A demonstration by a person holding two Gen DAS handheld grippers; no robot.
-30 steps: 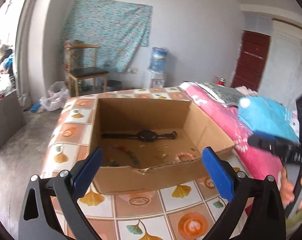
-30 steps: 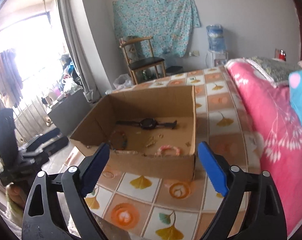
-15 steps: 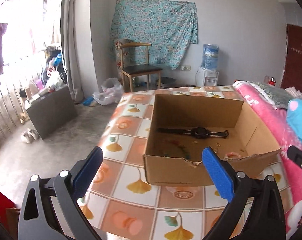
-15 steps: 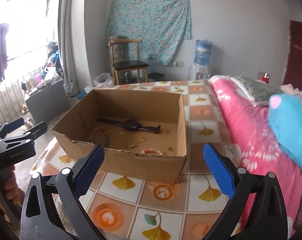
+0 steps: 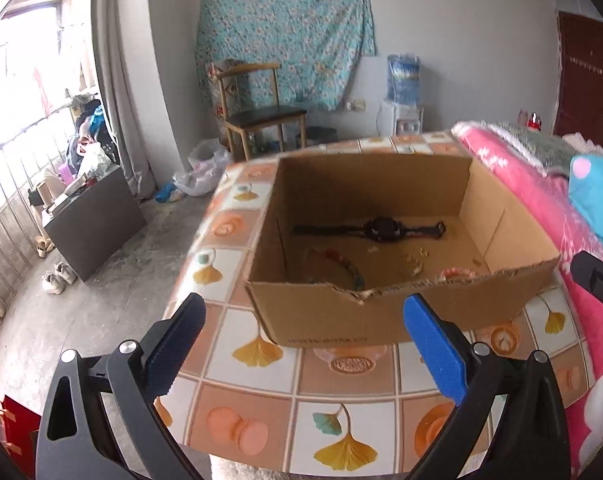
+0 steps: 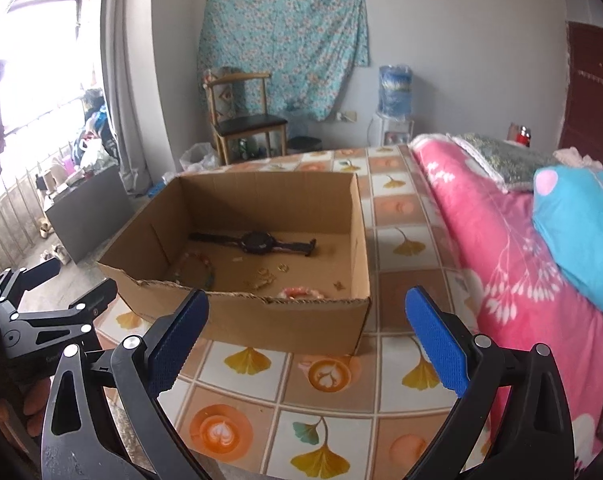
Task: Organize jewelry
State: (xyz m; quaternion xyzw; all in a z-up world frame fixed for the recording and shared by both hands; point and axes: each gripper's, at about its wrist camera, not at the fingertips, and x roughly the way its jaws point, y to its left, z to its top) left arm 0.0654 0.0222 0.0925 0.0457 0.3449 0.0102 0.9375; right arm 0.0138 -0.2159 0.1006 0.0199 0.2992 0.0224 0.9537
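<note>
Grippers both tilt down toward the table from its near edge. Left gripper point(image 5: 301, 336) has its blue pads wide apart w/ nothing between them. Right gripper point(image 6: 307, 334) is likewise spread wide and empty; its jaws have just been opening a bit more. In the right wrist view the left gripper shows at the far left edge, w/ fingers of a hand point(image 6: 31, 408) below it; whether they grip the handle can't be told.

Cardboard box point(image 6: 285, 322) sits open-topped on a tablecloth point(image 6: 329, 408) printed w/ ginkgo leaves and coffee cups. Its near wall, torn along the top edge, stands between both grippers and the contents. Pink blanket point(image 6: 497, 248) and a blue pillow point(image 6: 581, 236) lie along the right side. Further back: wooden chair point(image 5: 257, 112), water dispenser point(image 5: 401, 96), floral cloth point(image 5: 285, 32) on the wall, dark red door point(image 5: 585, 76).

Inside the box, a black watch point(image 6: 257, 243) lies flat near the far wall. A beaded bracelet point(image 6: 205, 268) lies left of centre, small gold rings point(image 6: 269, 274) in the middle, and a pink bracelet point(image 6: 301, 292) just behind the near wall. All of it is beyond and below the pads, apart from both grippers.
</note>
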